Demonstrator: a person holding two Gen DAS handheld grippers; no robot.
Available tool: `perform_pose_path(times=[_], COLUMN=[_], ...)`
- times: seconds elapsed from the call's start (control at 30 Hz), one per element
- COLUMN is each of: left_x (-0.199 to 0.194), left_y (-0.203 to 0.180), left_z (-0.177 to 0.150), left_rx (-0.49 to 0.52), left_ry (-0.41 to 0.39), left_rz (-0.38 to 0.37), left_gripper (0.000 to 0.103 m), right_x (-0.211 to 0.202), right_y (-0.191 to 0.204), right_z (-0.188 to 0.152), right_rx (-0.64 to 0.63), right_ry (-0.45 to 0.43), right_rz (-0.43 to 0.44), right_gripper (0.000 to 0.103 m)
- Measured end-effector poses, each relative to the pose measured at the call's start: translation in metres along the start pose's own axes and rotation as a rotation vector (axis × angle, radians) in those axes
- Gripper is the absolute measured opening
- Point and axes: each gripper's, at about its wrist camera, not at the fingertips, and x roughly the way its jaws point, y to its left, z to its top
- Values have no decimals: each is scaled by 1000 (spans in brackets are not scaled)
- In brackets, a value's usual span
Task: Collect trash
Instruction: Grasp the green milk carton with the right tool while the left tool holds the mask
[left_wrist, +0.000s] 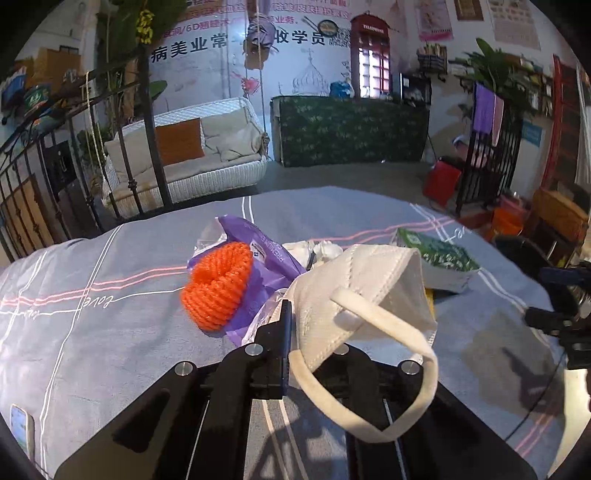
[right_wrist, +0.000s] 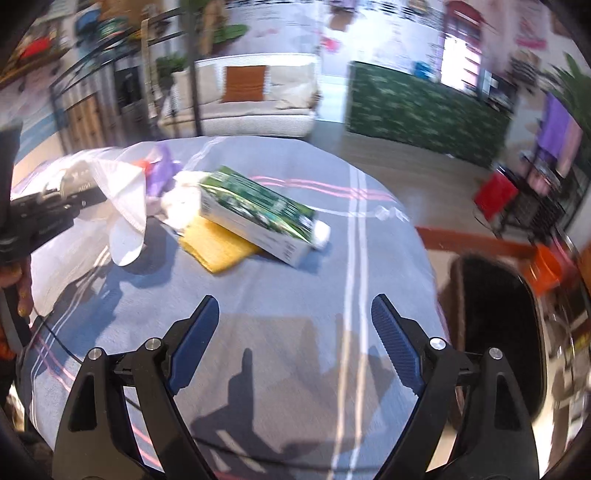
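1. Left gripper (left_wrist: 291, 314) enters from the bottom centre of its view, tilted downward over the desk (left_wrist: 110, 332); its jaws are closed on a white mask (left_wrist: 354, 295), which drapes to the right with its ear loop (left_wrist: 388, 369) hanging across the gripper's frame.
2. Right gripper (right_wrist: 293, 314) rises from the bottom of its view, also angled down, jaws spread wide with nothing between them, above bare grey cloth.
3. In the right view the left gripper (right_wrist: 92, 195) shows at the left edge with the mask (right_wrist: 125, 206) hanging from it; part of a hand (right_wrist: 22, 291) sits at the lower left, mostly cut off.
4. The remaining trash lies in a heap at centre desk: an orange knit piece (left_wrist: 218, 284) on a purple wrapper (left_wrist: 266, 251), crumpled white tissue (left_wrist: 317, 251), a green box (right_wrist: 258, 214) resting on a yellow cloth (right_wrist: 218, 247).
5. The mask hides the left gripper's right finger and much of the heap behind it.
6. The right view is motion-blurred; a dark bin (right_wrist: 498, 332) at the right edge is hard to make out.
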Motion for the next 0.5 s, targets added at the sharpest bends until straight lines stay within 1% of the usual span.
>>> perform_pose_path(times=[0.07,0.2,0.3,0.5], left_x=[-10,-25,-27,-27], left_y=[5,13,18,19], left_z=[1,-6,-12,-21], left_rx=[-17,-71,-96,-104], left_ry=[-13,-15,-3,17], left_rz=[-9,-41,-52,-57], left_gripper=[7,7,7,7], right_x=[12,37,54,83], right_y=[7,19,22,28], right_z=[11,31,44,59], right_rx=[-63,-191,-250,-369], right_ry=[7,37,53,84], right_rz=[32,50,59,66], right_gripper=[84,84,84,84])
